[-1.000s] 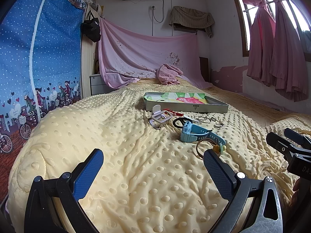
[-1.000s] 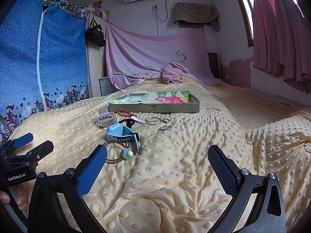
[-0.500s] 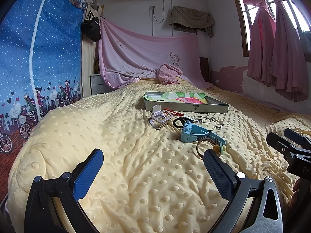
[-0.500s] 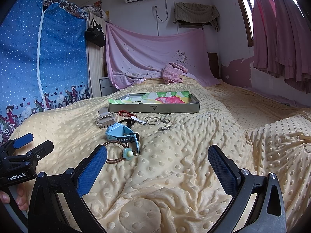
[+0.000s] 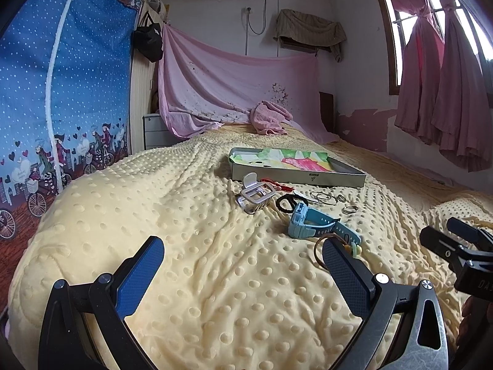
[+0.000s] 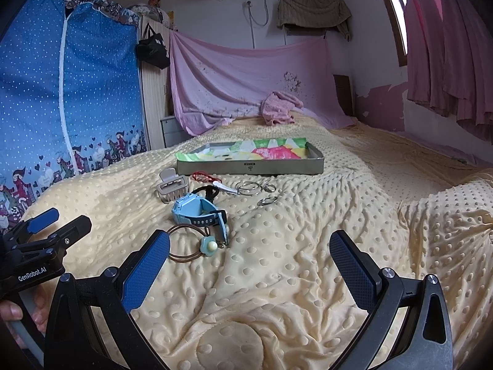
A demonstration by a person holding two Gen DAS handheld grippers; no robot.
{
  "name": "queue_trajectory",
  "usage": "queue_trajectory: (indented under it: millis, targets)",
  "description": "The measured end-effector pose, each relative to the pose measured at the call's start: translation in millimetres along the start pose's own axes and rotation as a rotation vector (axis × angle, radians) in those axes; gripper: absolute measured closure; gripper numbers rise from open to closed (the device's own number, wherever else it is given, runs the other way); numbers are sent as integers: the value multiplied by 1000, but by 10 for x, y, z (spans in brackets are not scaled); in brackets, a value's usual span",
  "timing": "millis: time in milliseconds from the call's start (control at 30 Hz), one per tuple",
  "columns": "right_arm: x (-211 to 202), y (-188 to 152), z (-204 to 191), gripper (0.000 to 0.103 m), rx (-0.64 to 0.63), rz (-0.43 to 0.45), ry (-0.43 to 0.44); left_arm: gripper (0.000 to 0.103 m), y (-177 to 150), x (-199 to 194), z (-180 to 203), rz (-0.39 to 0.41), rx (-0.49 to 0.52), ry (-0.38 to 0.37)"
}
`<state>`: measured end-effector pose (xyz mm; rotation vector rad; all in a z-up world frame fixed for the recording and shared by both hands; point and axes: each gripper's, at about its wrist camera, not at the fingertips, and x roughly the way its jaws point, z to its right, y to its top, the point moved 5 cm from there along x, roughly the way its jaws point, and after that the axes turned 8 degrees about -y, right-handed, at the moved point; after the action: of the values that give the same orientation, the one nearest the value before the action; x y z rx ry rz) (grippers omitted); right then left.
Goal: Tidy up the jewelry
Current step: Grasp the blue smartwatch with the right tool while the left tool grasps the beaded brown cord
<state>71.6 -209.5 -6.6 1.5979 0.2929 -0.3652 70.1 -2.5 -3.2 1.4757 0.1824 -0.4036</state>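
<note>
Jewelry lies on a yellow dotted bedspread [image 5: 191,246]. A grey tin tray [image 6: 249,166] lined with coloured paper sits behind it, also in the left wrist view [image 5: 295,177]. In front of the tray lie a grey hair claw clip [image 6: 171,186], a red clip [image 6: 201,177], silver rings [image 6: 252,188], a black hair tie [image 6: 206,191], a blue watch [image 6: 197,211] and a brown hair band with a flower bead [image 6: 191,248]. My left gripper [image 5: 243,266] is open and empty, left of the watch [image 5: 311,222]. My right gripper [image 6: 249,260] is open and empty, just right of the hair band.
A pink sheet [image 5: 234,92] and crumpled pink cloth [image 5: 269,117] lie at the head of the bed. A blue fabric wardrobe [image 5: 61,92] stands at the left. Pink curtains [image 5: 443,86] hang at the right.
</note>
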Motion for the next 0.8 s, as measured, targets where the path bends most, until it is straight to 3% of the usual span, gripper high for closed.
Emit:
queue_trajectory:
  millis: [233,533,600,667,800]
  targets:
    - [274,179,80,1,23,-63,33,0,51,271,0,-60,-18,-56]
    - [582,298,130,2,43,-75,57,1,14,485,77,-106,-24,-135]
    - [660,288,118,10,44,-95,73,12,0,529,113,-125,-18,-165]
    - [736,268,107,27,40,-120,86,22,-23,601,157,-157,-14,-205]
    - [914,187,65,44,45,-193,132,37,-76,740,221,-215,-22,-265]
